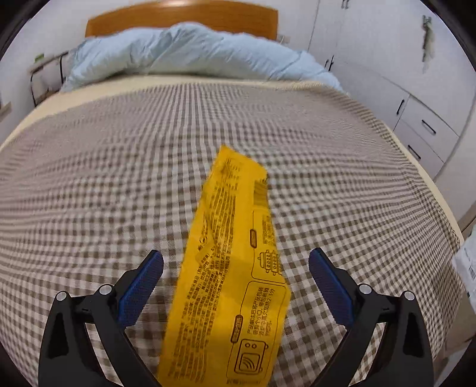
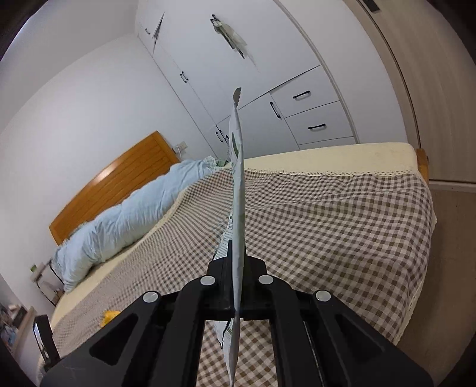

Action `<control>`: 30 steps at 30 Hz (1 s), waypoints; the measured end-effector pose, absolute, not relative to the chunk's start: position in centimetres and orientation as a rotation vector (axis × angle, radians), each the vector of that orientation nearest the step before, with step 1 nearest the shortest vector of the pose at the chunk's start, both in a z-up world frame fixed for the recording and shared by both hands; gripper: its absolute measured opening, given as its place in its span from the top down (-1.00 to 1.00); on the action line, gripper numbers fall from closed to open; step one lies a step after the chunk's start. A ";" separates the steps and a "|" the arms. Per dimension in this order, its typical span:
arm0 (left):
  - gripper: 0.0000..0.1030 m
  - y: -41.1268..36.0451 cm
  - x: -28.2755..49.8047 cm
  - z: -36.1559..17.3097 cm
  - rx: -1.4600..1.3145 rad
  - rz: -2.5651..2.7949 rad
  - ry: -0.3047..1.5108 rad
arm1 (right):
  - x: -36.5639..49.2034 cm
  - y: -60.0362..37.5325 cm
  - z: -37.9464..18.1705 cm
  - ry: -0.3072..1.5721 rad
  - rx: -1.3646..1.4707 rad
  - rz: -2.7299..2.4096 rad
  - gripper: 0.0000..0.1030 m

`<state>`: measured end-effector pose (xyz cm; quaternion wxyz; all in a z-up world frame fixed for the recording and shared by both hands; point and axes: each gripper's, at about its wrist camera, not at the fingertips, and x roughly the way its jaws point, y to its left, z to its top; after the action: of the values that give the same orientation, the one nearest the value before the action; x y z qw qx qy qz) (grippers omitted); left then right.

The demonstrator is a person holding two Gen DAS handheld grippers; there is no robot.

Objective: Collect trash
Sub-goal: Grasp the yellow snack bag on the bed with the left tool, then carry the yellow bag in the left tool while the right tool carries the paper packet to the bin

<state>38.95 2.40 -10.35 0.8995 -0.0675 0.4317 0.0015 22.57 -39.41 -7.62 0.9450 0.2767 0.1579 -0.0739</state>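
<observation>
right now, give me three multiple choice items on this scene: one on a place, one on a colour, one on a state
1. Where does the yellow wrapper lie?
A. on the checked bedspread
B. on the floor
C. on the blue duvet

2. What colour is the headboard?
A. white
B. black
C. orange-brown wood

3. How is the right gripper?
A. wide open, holding nothing
B. shut on a white packet
C. shut on the yellow wrapper

Answers:
1 A: checks show all round the wrapper, between the open left gripper fingers.
2 C: wood shows behind the duvet.
3 B: the packet stands edge-on from the closed gripper.
</observation>
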 end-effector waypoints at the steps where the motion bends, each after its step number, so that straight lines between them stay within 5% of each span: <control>1: -0.83 2.2 39.3 -10.9 -0.134 -0.001 0.915 | 22.8 -39.4 -7.8 0.327 0.563 -0.151 0.97; 8: -0.82 1.5 39.6 -12.3 -0.074 0.013 0.933 | 23.8 -37.9 -8.5 0.351 0.561 -0.133 0.97; 14: -0.48 1.9 39.4 -12.5 -0.061 0.025 0.931 | 24.2 -37.1 -9.0 0.356 0.562 -0.111 0.97; 30: -0.18 4.9 34.7 -7.7 -0.215 0.027 0.676 | 23.1 -37.1 -8.7 0.340 0.596 -0.068 0.97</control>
<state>34.65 4.89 -7.66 0.9377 -0.1051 0.3309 0.0134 23.07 -37.14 -8.65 0.9413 0.2919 0.1664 -0.0331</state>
